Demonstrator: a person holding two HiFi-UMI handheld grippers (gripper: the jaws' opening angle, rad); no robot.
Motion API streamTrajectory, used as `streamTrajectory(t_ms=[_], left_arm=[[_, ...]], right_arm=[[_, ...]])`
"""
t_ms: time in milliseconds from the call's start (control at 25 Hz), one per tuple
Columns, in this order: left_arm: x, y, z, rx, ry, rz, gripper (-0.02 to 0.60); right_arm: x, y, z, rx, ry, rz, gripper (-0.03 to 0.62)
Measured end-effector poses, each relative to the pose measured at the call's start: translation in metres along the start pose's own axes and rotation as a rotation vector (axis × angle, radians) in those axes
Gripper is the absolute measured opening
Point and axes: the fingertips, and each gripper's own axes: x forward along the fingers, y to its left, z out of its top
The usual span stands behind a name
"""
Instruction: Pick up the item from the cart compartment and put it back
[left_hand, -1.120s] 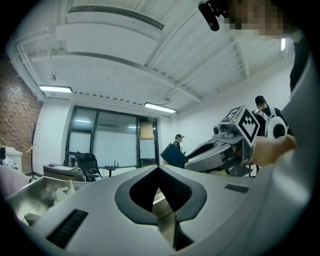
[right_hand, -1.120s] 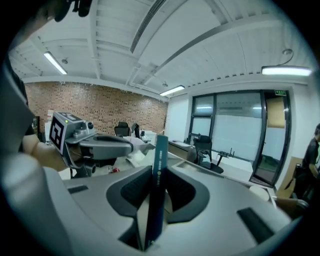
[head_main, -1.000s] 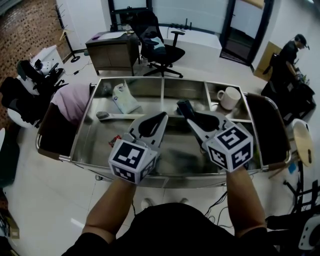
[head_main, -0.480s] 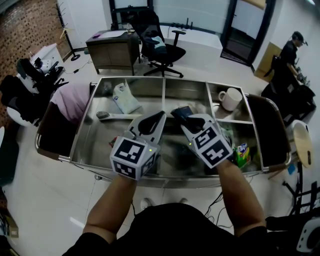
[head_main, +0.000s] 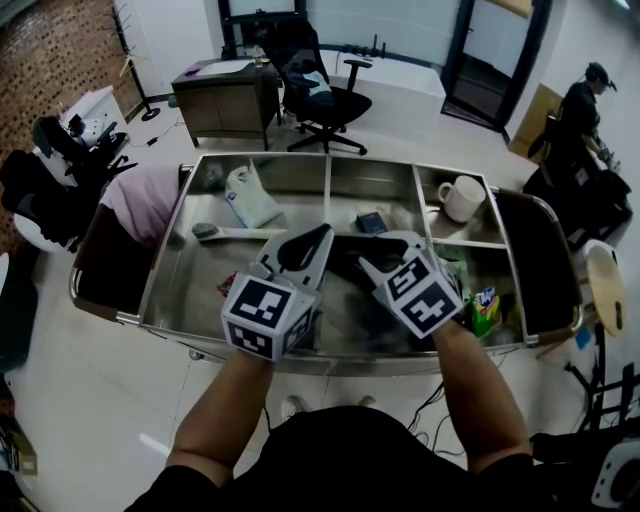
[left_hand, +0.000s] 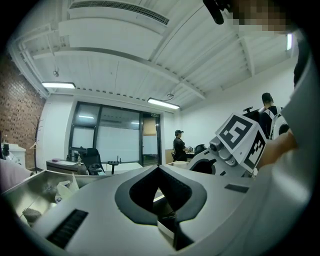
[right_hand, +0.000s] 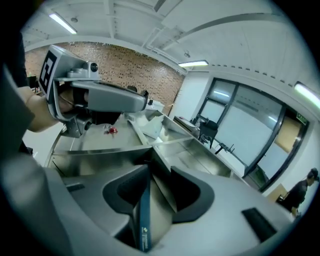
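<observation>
Opening right tool (right_hand: 160, 169), slim blue item (right_hand: 144, 220) loose between its jaws; left tool (left_hand: 158, 168) closed.

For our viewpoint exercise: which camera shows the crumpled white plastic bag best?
Head view: the crumpled white plastic bag lies whole in the steel cart. Left gripper view catches only part; right gripper view, a distant glimpse.
</observation>
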Motion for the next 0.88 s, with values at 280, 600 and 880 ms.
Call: streamTrajectory(t_ms=[280, 600, 880], left_arm=[[0.001, -0.001, -0.003, 0.002, 0.01, -0.005, -0.002], [0.001, -0.005, -0.005, 0.01, 0.025, -0.013, -0.002], [0.0, -0.01, -0.005, 0.014, 0.028, -0.019, -0.002]], right_arm=[[-0.001, 0.0, 0.001, 0.012, -0.016, 0.0, 0.147], [-0.012, -0.007, 0.014, 0.197, -0.163, 0.045, 0.005], [-0.03, -0.015, 0.022, 0.29, -0.264, 0.045, 0.005]])
